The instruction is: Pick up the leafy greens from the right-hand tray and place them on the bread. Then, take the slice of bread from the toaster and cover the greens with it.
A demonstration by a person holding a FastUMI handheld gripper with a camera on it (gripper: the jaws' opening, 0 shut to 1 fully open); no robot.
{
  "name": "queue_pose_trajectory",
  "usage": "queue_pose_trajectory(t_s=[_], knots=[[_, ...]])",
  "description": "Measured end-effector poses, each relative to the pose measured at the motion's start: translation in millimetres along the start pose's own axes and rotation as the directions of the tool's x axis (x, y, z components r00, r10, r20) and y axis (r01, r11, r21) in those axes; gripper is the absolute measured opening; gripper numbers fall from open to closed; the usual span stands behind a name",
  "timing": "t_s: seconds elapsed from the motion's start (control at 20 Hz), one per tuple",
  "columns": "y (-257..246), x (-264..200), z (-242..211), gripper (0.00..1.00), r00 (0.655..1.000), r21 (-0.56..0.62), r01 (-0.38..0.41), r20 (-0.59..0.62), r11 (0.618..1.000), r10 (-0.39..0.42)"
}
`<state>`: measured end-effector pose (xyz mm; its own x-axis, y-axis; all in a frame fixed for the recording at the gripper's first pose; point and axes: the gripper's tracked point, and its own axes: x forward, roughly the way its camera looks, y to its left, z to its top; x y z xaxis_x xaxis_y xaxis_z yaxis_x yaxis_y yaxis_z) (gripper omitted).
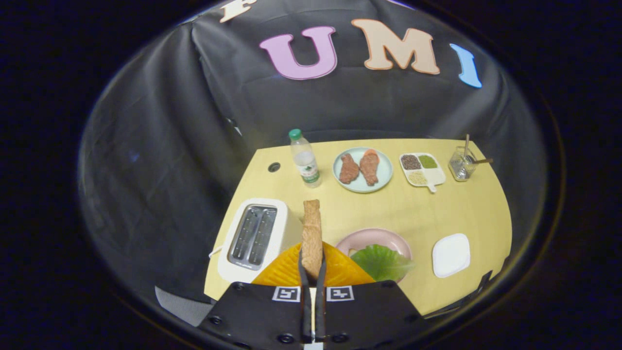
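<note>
Nearest the camera, the gripper (312,272) has its two fingers drawn close together, pinching a slice of bread (312,236) by its lower edge so that the slice stands upright, edge-on, just ahead of the fingertips. Behind the held slice sits an orange ribbed piece (284,272), whose nature cannot be made out. Left of the fingers stands a white toaster (252,238) with both slots showing dark. Right of the fingers, a pink plate (362,239) carries the leafy greens (381,262), which spread over its near side; whether bread lies under them cannot be told. Farther right rests a small white tray (451,254). Beyond, across the yellow table (403,209), stand a water bottle (305,159) with a green cap, a pale blue plate (384,170) holding two pieces of meat (359,167), a divided dish (423,169) of seasonings, and a clear glass holder (461,164) with sticks in it.
</note>
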<state>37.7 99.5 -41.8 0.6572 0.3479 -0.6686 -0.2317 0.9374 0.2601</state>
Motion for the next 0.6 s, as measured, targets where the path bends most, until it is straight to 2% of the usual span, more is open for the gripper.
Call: queue_pose_trajectory(t_s=[0.2, 0.6], knots=[[-35.9, 18.5, -21.6, 0.05, 1.0, 0.05, -0.011, -0.027, 0.999, 0.012], [-78.3, 58.7, -68.2, 0.05, 0.99, 0.149, -0.13, -0.032, 0.98, 0.137]])
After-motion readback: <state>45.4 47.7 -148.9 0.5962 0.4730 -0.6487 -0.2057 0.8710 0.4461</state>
